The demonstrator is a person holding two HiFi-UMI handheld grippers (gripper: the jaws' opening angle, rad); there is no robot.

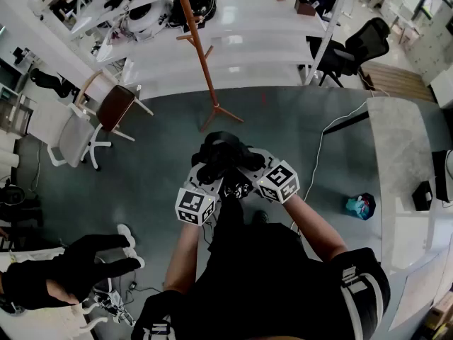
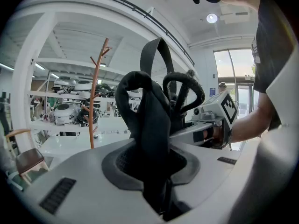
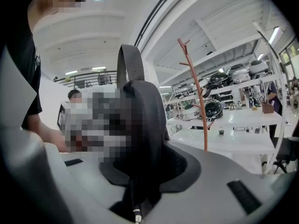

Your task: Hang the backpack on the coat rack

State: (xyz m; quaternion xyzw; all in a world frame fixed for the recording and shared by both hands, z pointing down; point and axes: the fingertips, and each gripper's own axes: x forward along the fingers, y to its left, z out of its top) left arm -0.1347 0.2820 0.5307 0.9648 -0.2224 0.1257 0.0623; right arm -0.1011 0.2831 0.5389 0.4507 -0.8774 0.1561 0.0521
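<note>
The black backpack (image 1: 225,159) hangs in the air between my two grippers, over the grey floor. My left gripper (image 1: 206,178) is shut on a thick black strap (image 2: 152,125), which fills the gap between its jaws. On the other side my right gripper (image 1: 249,168) is shut on another black strap (image 3: 145,125), with the top loop (image 3: 130,62) standing up above it. The orange wooden coat rack (image 1: 201,55) stands on the floor ahead of me, a short way beyond the backpack. It shows as a bare coat rack (image 2: 94,97) left of the strap and as a coat rack (image 3: 198,90) right of it.
Long white tables (image 1: 233,48) with gear run behind the rack. A brown chair (image 1: 113,108) and a white chair (image 1: 71,142) stand at the left, a black office chair (image 1: 357,47) at the right. A grey desk (image 1: 403,161), a white cable (image 1: 320,154), a blue bag (image 1: 359,205) and a person's dark sleeve (image 1: 71,271) are nearby.
</note>
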